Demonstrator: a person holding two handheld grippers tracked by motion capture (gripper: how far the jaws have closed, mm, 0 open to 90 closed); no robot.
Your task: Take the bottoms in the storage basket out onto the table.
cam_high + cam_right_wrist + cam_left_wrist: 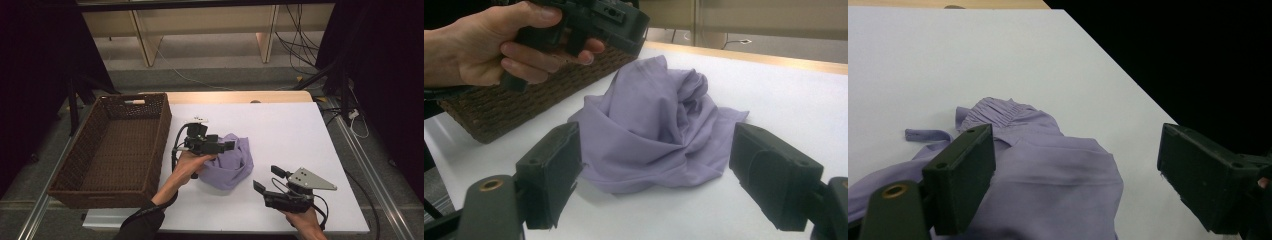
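Crumpled lilac garment [230, 161] lay heaped on the white desk [290, 135] beside the wicker basket [117, 150], under the left gripper [220, 146], jaws spread, seemingly poised to pinch it, and ahead of the right gripper [266, 181], jaws likewise released, empty.

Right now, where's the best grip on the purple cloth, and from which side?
Grip the raised bunched folds at the top of the purple cloth, coming straight down from above. It lies crumpled in a mound on the white table, so the peak probably gives the open left gripper hovering over it a thick pinch.
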